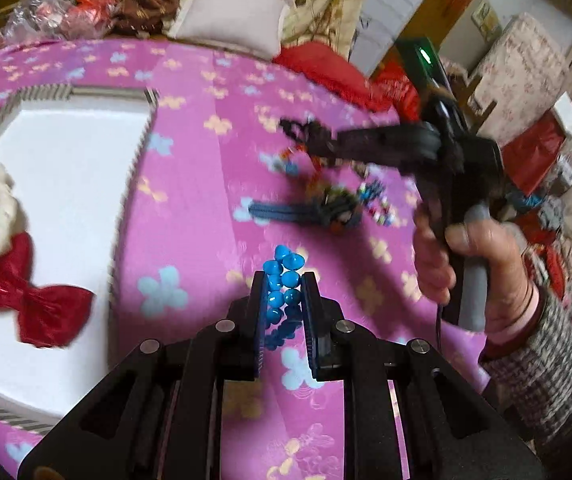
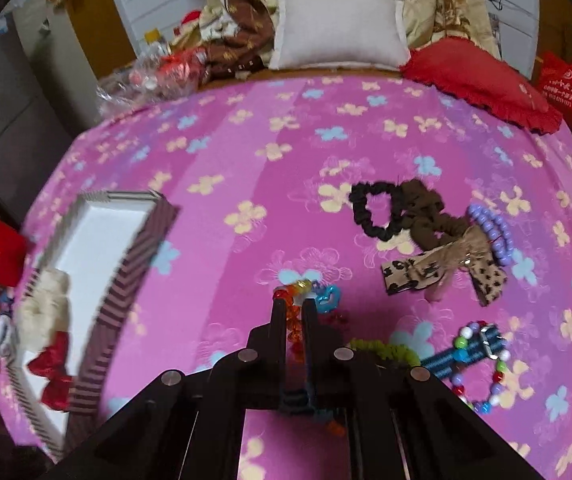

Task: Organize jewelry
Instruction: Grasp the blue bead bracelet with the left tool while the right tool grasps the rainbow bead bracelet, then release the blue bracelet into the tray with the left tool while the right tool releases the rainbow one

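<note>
A: Bedspread (image 2: 269, 128) runs wide and pink ahead of our right gripper (image 2: 294, 304), with bare cloth straight in front. What bounds us?

B: Our striped box (image 2: 125, 280) sits to its left, wall facing us, a red bow (image 2: 51, 364) inside. To the right lie scrunchies and a purple bead bracelet (image 2: 494, 228).

A: And the grips?

B: Our right gripper's jaws are pressed together on an orange bead string (image 2: 294, 318). Our left gripper (image 1: 283, 284) pinches a blue bead bracelet (image 1: 283, 268); the beads poke out past its tips. The box lies to its left, the hand (image 1: 474, 256) holding the other tool to its right.
</note>
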Demonstrator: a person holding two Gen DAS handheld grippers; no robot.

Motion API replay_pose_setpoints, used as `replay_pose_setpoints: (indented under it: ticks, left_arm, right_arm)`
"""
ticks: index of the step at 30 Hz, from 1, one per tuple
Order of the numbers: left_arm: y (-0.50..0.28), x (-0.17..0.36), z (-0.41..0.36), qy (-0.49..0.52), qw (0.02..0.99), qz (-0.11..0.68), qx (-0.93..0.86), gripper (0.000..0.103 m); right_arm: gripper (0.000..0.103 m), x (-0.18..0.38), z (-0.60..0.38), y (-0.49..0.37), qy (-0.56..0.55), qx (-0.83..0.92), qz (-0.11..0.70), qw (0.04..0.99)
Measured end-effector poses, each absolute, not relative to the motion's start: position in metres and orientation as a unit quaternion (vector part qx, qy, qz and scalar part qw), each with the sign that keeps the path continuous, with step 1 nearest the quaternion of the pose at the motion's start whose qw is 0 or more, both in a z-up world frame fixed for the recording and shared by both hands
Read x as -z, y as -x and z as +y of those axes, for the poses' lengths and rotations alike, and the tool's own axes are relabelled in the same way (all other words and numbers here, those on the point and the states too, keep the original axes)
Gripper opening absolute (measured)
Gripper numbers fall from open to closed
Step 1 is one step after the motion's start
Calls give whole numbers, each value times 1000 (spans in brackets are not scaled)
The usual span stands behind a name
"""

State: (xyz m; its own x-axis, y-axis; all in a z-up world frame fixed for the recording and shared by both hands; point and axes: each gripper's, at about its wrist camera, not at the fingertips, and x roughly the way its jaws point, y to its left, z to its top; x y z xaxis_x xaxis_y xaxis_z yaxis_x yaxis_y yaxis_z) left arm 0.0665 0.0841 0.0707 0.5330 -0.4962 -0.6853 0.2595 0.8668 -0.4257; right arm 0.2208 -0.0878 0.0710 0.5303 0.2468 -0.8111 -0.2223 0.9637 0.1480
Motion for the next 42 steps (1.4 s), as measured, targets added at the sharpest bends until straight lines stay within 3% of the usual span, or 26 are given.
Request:
replay_pose_setpoints:
  ticks: [8,17,26,36,39,41,42]
  left_arm:
    - [-85,-112,143,186,886,390,170,15]
    - [-151,-91,238,244,877,404,86,15]
    - [-189,-40,306,290,855,429,20,15]
    - [-190,-29,339,313,848,427,-15,15]
    - [-189,-34,338,308,854,419,-8,24]
    - [-188,-38,335,302,858,415,-7,44]
    - [-186,-40,334,301,861,411,-9,55]
  right_arm:
    - [7,-130,-68,-194,-17,-155,439,885]
    - [7,-165,16,-194,5,-209,429,879]
    - [7,-124,138,-219,53,-242,465,850]
    - [7,-69,194,-252,75,-221,502,833]
    - [7,-63,192,-262,66,-212,515,828]
    - [9,-61,187,-267,61,-204,520,827]
    - [15,-61,186,-267,60,-201,521,827]
